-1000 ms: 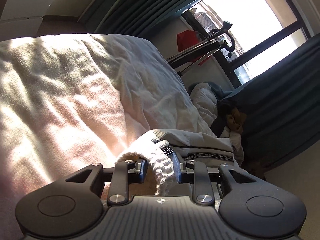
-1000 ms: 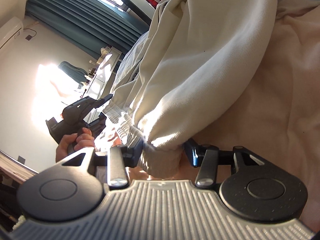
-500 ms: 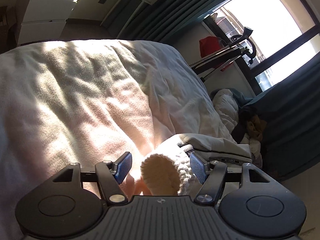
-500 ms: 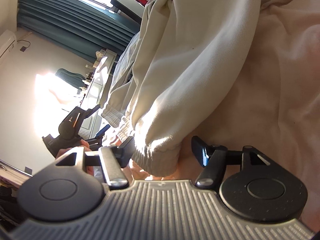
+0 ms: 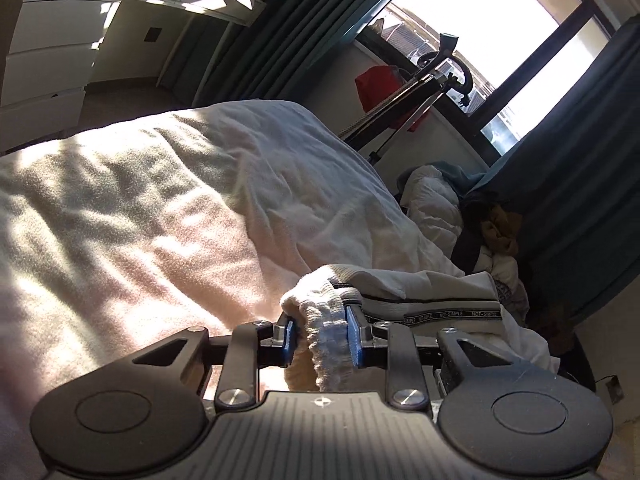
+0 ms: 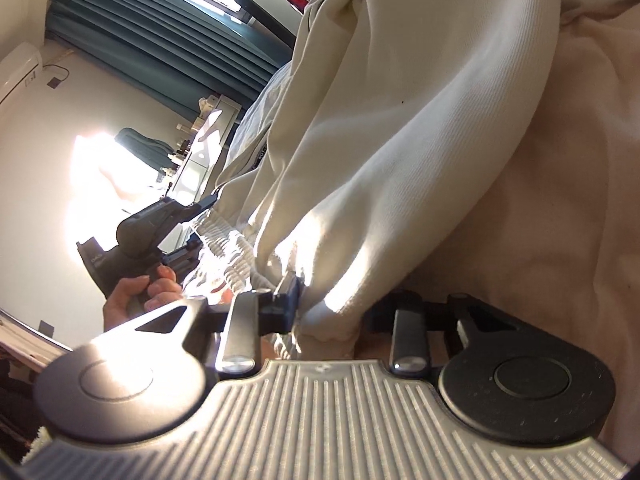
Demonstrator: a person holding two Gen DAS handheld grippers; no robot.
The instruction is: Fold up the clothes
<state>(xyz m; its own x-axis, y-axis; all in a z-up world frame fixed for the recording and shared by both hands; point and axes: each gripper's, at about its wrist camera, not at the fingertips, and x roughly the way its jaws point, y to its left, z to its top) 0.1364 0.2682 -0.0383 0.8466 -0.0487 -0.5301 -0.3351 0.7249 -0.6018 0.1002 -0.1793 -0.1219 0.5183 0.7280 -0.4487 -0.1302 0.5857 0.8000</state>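
Left wrist view: the left claw [image 5: 320,338] is closing, its two blue pads pinching one ribbed white cuff [image 5: 326,344] of the cream garment [image 5: 432,300]. The garment lies on the bed [image 5: 160,208], its long axis running right from the cuff along a printed black band [image 5: 452,315].

Right wrist view: the right claw [image 6: 332,312] is closing on the garment's second cuff [image 6: 332,326]; that sleeve [image 6: 400,160] stretches away toward the far upper right. At left, one hand [image 6: 136,296] holds the other claw on its cuff.
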